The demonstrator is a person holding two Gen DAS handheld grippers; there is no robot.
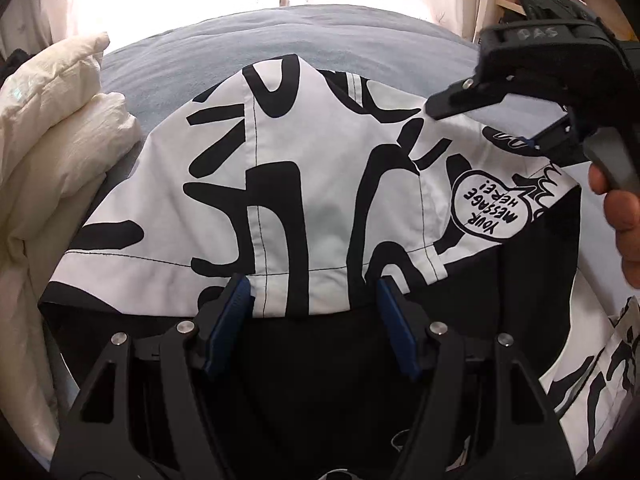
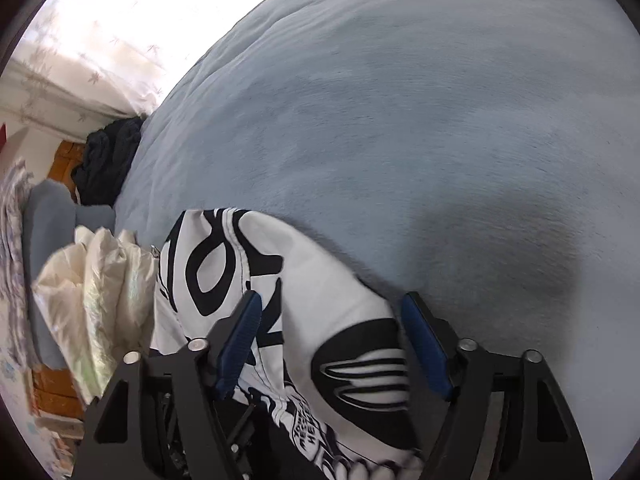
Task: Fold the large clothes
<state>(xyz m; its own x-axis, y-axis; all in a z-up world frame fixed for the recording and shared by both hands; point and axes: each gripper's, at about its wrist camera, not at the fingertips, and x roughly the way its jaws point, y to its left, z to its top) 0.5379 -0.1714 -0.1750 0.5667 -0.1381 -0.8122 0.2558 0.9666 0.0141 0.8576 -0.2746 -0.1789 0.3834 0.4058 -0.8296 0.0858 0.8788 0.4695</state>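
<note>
smooth cloth jacket [image 1: 320, 208], matt bedspread [image 2: 400, 120]

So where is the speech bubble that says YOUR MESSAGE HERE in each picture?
Left wrist view: the bubble is right of centre on the jacket, below the right gripper.
Right wrist view: the bubble is at the bottom, partly hidden, its words blurry.
Shared landmark: the cream pillows left of the jacket.

Garment [image 1: 320, 200] lies on the bed [image 1: 248, 44] — pillows [image 1: 60, 128] left.
</note>
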